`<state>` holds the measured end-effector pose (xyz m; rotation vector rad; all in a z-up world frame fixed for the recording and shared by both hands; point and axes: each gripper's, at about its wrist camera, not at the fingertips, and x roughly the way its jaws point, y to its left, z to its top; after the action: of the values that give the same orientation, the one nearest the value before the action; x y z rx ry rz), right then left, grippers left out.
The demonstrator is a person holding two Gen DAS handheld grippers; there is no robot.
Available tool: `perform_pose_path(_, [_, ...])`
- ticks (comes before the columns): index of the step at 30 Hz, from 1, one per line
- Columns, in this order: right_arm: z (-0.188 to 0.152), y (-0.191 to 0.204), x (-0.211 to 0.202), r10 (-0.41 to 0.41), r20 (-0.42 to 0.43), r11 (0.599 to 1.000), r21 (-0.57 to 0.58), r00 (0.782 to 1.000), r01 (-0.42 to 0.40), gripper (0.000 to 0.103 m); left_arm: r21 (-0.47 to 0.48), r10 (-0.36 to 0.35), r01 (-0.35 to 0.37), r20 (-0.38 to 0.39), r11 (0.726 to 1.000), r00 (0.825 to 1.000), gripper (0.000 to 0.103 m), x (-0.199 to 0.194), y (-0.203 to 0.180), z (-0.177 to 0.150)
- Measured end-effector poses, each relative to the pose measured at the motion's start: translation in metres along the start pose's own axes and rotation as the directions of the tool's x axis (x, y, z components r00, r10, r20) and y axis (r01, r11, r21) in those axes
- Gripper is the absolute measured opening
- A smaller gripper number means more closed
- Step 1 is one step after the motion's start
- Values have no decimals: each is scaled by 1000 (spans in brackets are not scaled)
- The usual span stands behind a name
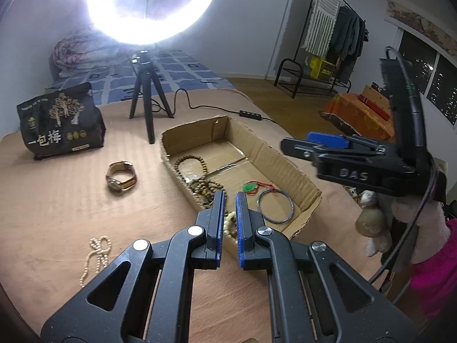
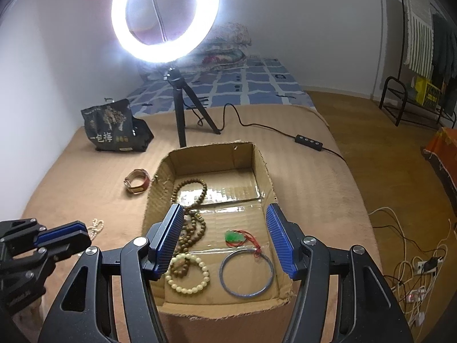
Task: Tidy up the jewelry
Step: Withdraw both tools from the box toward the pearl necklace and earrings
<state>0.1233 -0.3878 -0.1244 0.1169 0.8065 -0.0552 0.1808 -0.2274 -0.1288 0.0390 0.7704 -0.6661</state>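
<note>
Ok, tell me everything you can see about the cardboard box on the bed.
The cardboard box is a shallow, open-topped brown tray with rough, torn edges and clear tape shining along its floor seam. It sits flat on the tan blanket. Inside lie a long string of dark wooden beads, a pale bead bracelet, a green pendant on red cord and a thin blue bangle. Neither gripper touches it.

Ring light (image 2: 165, 17), snack bag (image 2: 114, 127)
</note>
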Motion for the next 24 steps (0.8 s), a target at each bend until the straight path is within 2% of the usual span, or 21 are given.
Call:
perform_pose_path(2, [-1,4,-7,6,7,1000,-3,1000,-6,60,-4,16,-16,8,1000,1000,15,-7,6,-1])
perform_pose_path(3, [-1,5,-10,9,10,1000,-4,1000,-9,60,-7,22,-22,14,1000,1000,26,-11,10,-2])
perform_pose_path(4, [-2,8,-15,13,13,1000,-7,1000,-13,60,-10,27,-27,22,1000,999,30,-16,14,-2])
perform_pose_path(11, [-10,31,-34,39,24,998,-52,999,-37,60,-6,99,-99,18,995,995,30,-39,47,-7])
perform_pose_path(17, [-20,56,-48,73,22,992,-102,997,-70,60,-5,180,-180,-7,984,984,31,-57,90,-16])
perform_pose_path(24, [-36,88,-49,123,-9,979,-163,992,-123,60,-106,220,-224,-47,969,974,31,-77,150,-28])
